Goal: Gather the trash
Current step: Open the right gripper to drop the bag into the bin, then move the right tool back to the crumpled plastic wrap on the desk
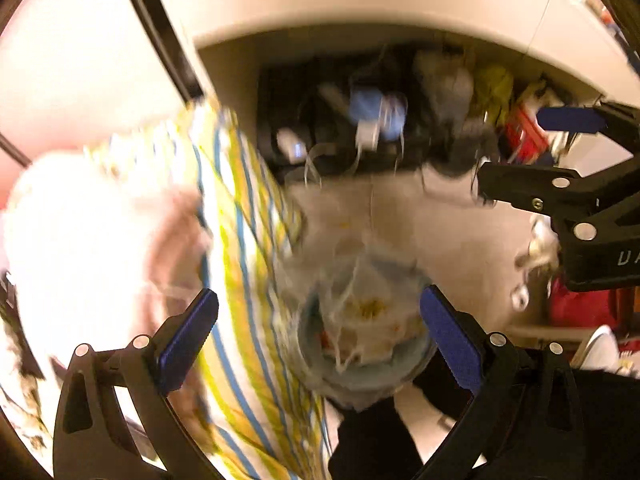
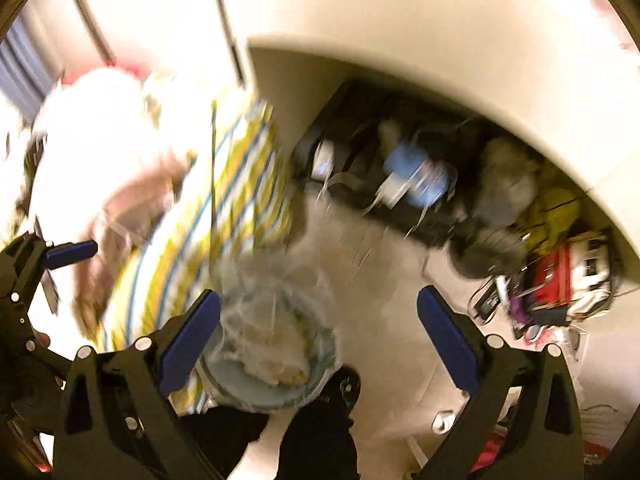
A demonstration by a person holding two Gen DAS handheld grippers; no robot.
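Both views are smeared by motion blur and look steeply down at a pale floor (image 1: pixel 460 232). The left gripper (image 1: pixel 320 334) has its 2 blue-padded fingers (image 1: pixel 186 336) spread wide, nothing pinched between them. The right gripper (image 2: pixel 320 334) is likewise spread wide and empty; it also shows at the right edge of the left wrist view. Below both sits a small round trash bin (image 2: pixel 256 384) with a clear liner, holding crumpled white tissue or wrappers (image 1: pixel 372 320) with yellowish stains. The bin stands on the floor just beside a hanging yellow, blue and white striped cloth (image 1: pixel 244 240). Beyond it, under a curved pale desk edge (image 1: pixel 360 20), lies dark clutter: a blue-capped object (image 2: pixel 416 176), a red box (image 2: pixel 560 272), tangled cables
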